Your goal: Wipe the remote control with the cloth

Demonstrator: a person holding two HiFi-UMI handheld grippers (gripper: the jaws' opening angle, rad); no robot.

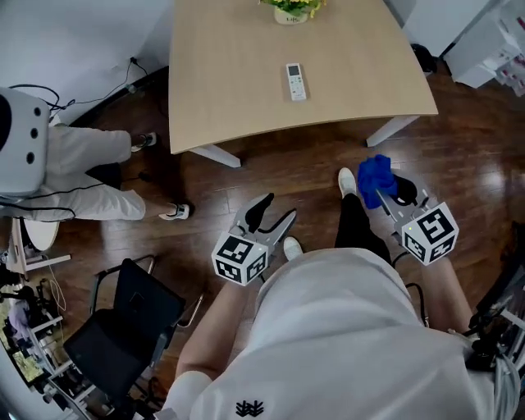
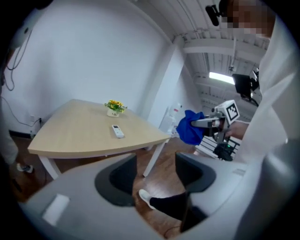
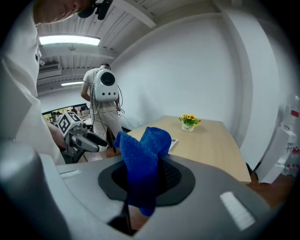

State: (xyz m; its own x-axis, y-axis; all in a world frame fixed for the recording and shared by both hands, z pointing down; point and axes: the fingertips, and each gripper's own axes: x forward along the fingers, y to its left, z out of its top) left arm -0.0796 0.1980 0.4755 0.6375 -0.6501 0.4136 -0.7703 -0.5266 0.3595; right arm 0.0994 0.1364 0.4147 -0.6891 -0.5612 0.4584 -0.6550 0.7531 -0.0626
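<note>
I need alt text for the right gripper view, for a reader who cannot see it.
The right claw is shut on a blue cloth, which bunches up above it. Behind stands a wooden table carrying the remote control and a pot of yellow flowers.

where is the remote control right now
In the head view the remote control lies flat on the wooden table, right of its middle, just on the near side of the flower pot.

one remote (image 1: 296, 81), one cloth (image 1: 376, 175), one table (image 1: 238, 82), one plant (image 1: 291, 7)
</note>
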